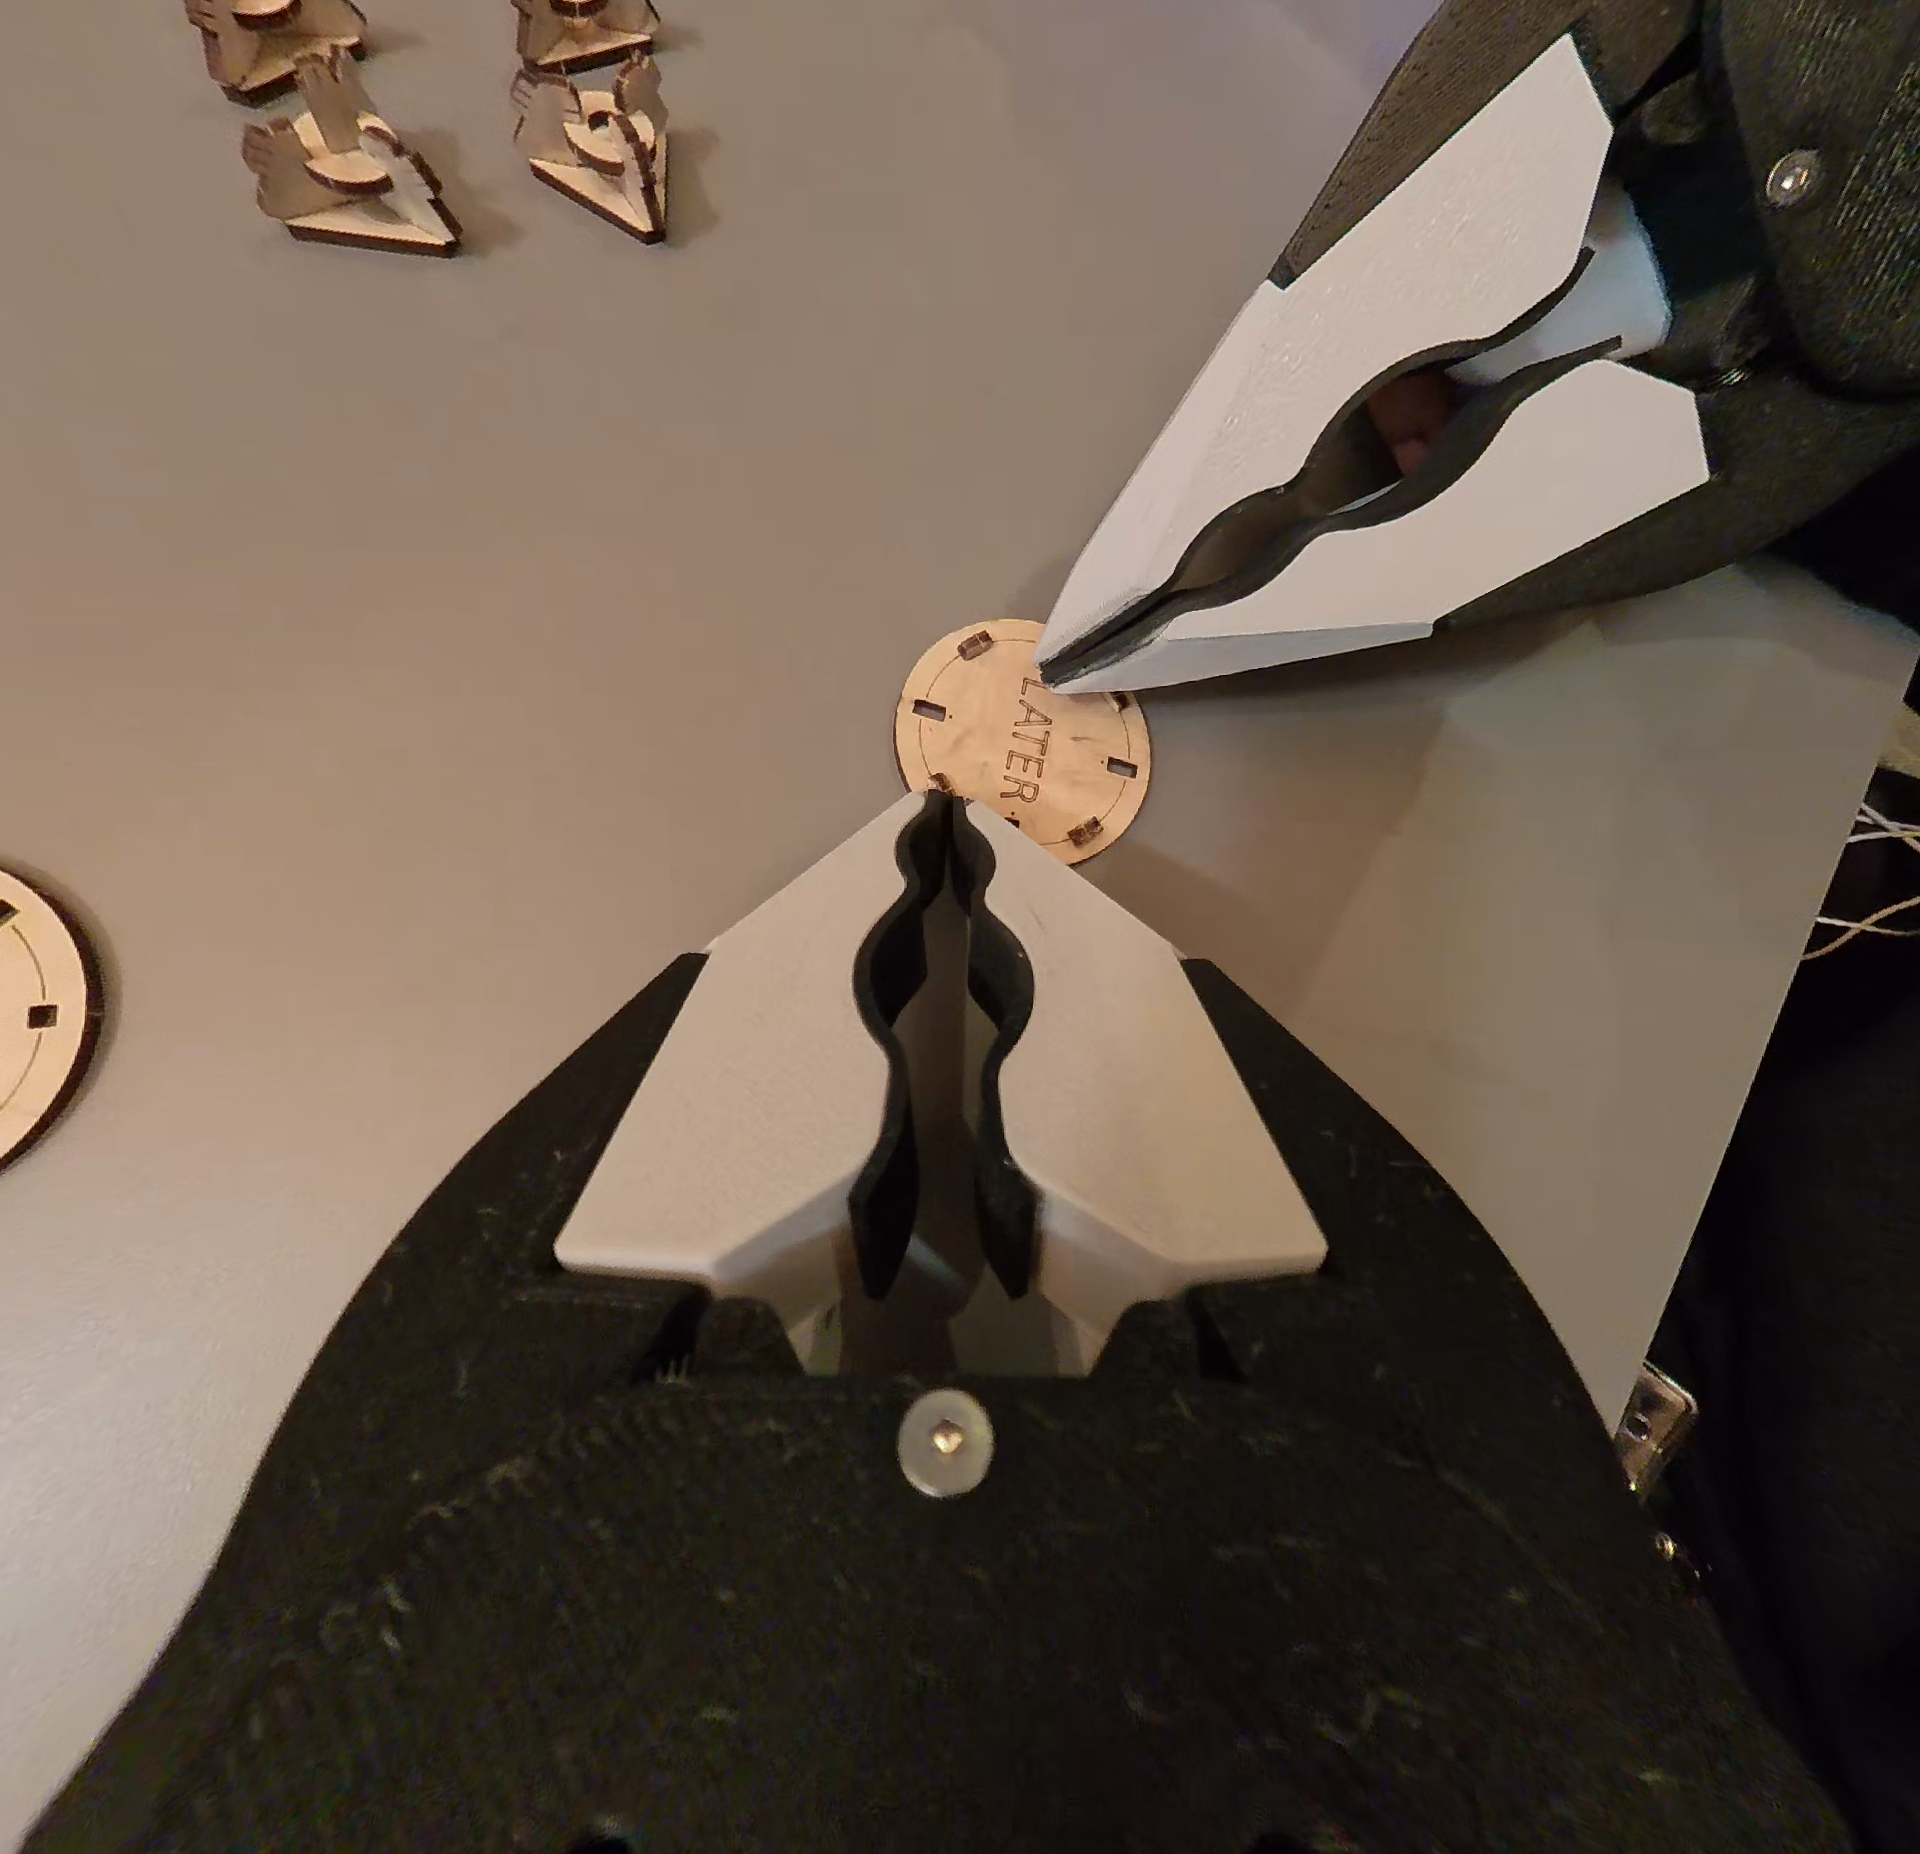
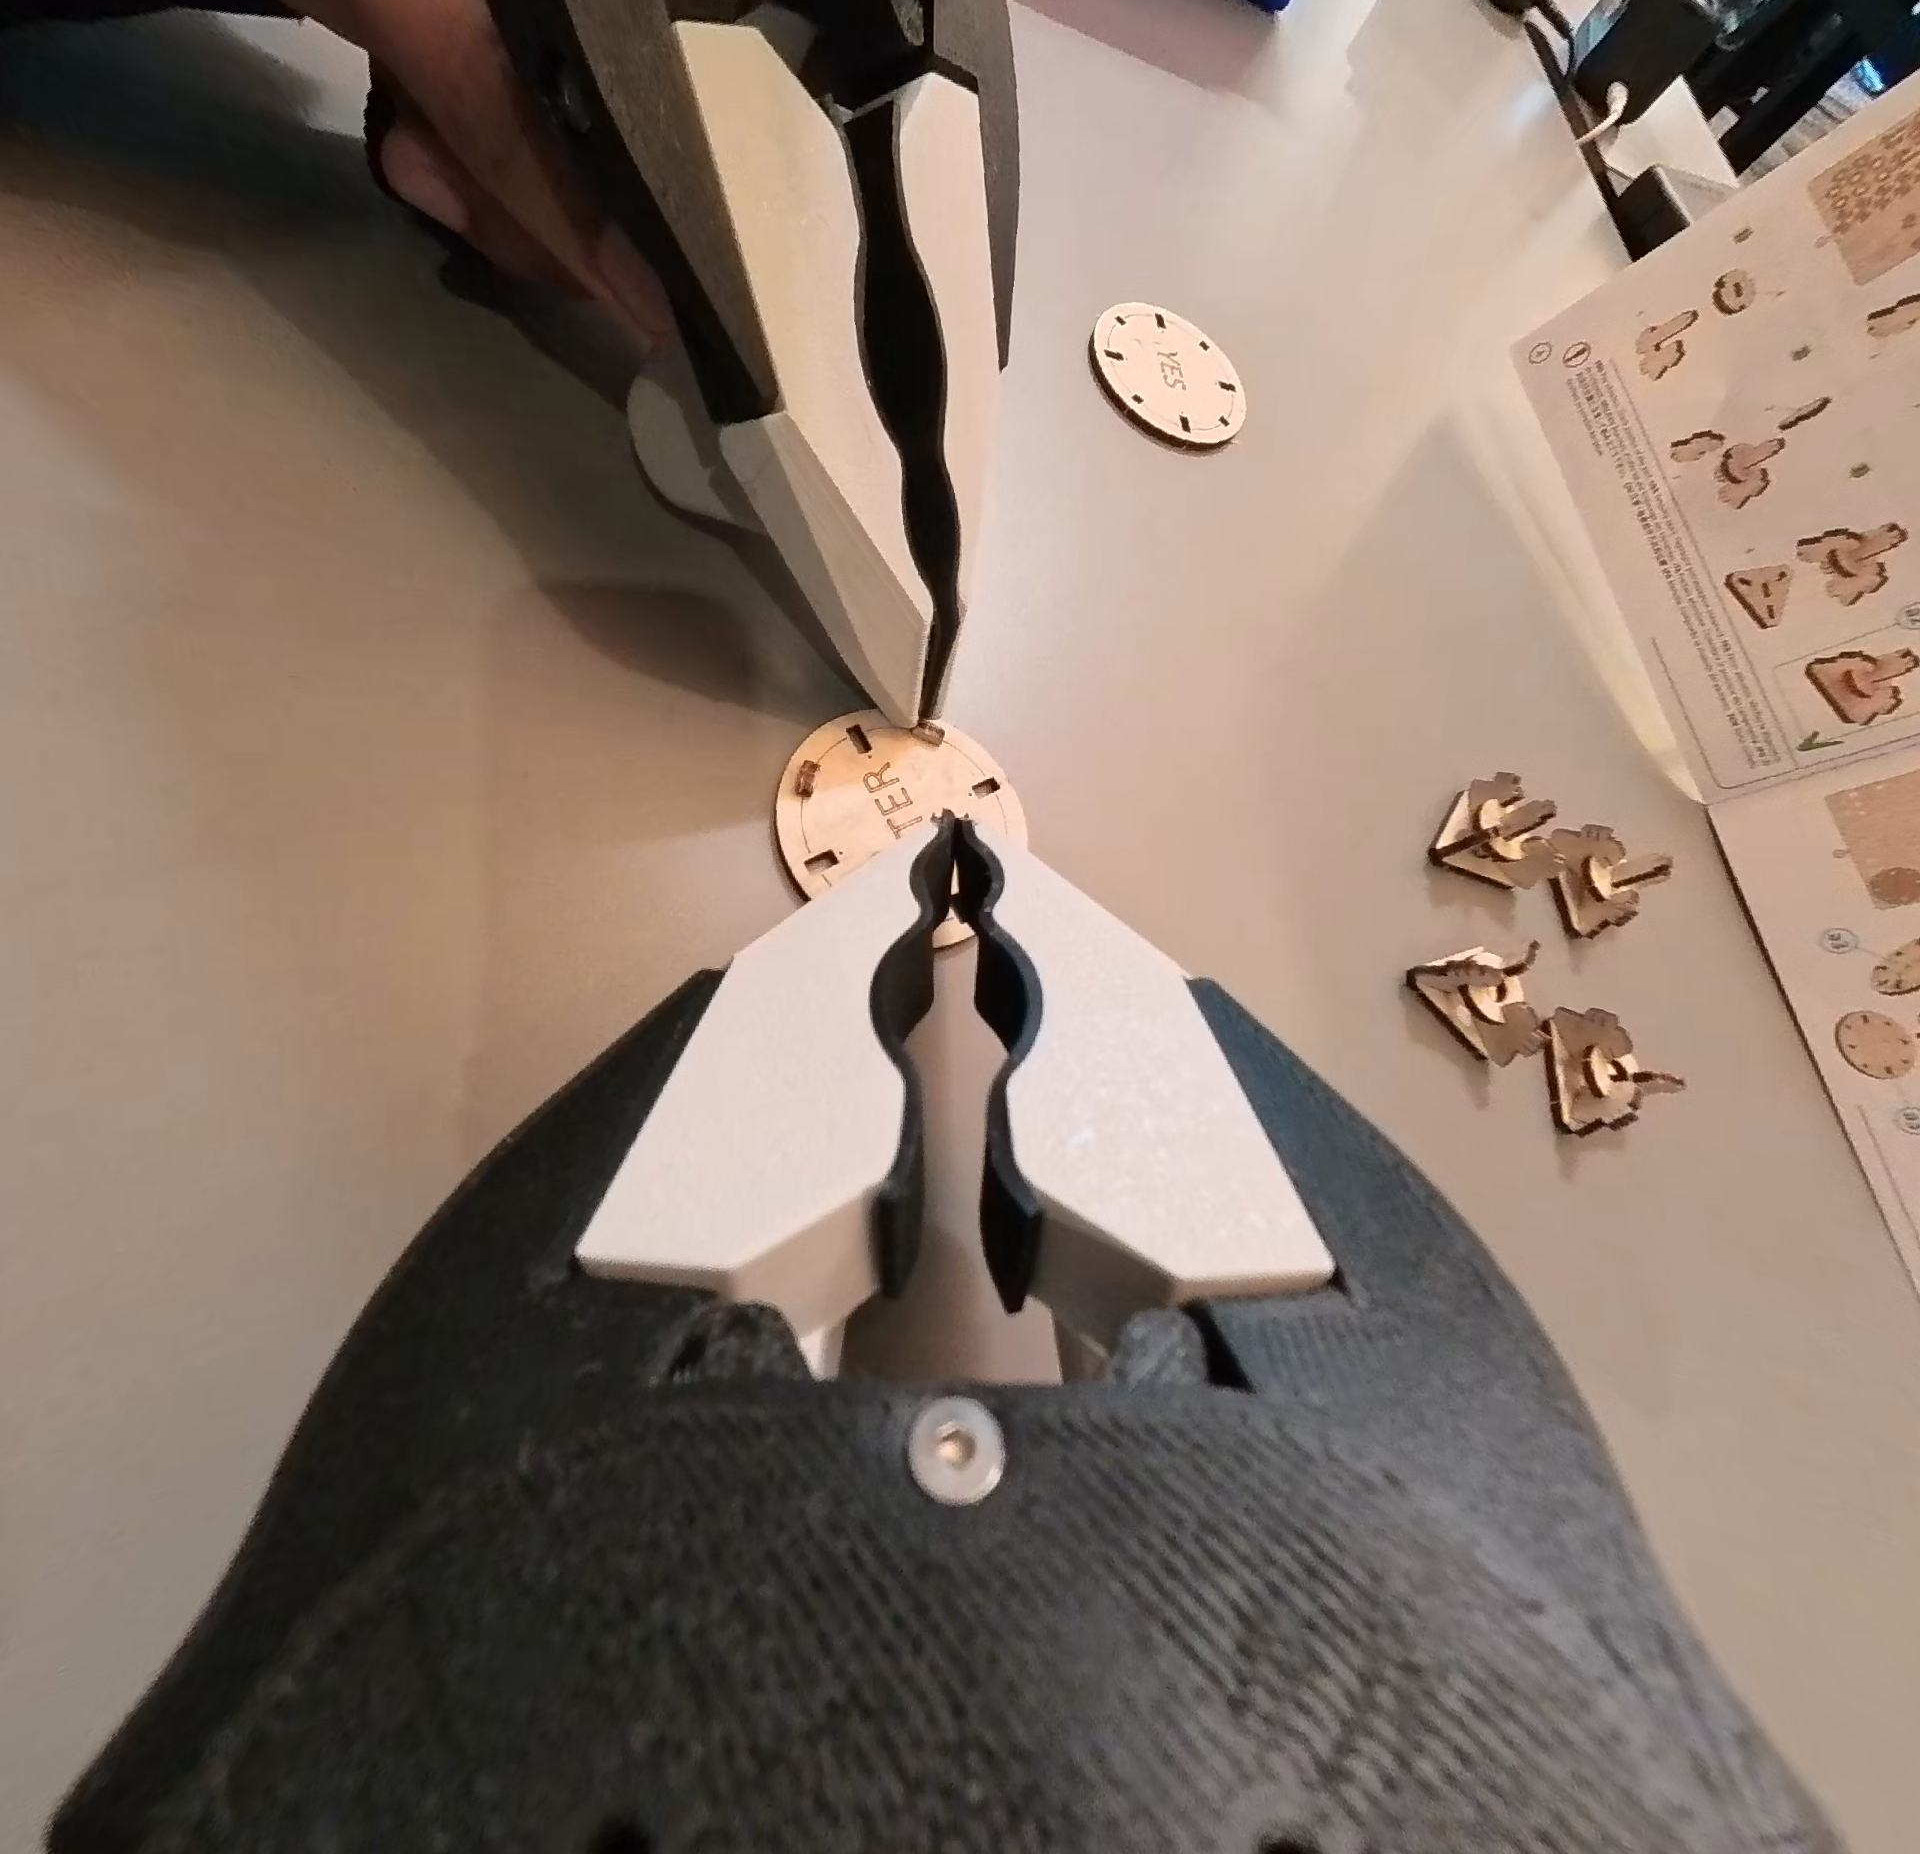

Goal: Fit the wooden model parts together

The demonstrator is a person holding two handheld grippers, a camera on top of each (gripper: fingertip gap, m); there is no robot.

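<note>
Second round wooden disc (image 1: 31, 1015) flat at far left edge of grey table (image 1: 520, 557). Four small wooden triangular-base assemblies (image 1: 436, 79) grouped far back left. Left gripper (image 1: 948, 798) closed, nothing between pads, tips at near rim of round engraved plywood disc (image 1: 1023, 739) lying flat mid-table. Right gripper (image 1: 1051, 674) closed, nothing between pads, tips over disc's opposite rim. Printed instruction sheet (image 2: 1704, 516) further right.

- Left gripper (image 1: 945, 796): coarse black printed body, pale grey wedge fingers (image 1: 790, 1056), wavy black rubber pads, one silver screw (image 1: 943, 1443).
- Right gripper (image 2: 954, 825): same build, white-grey fingers (image 2: 1132, 1098), silver screw (image 2: 956, 1470).
</note>
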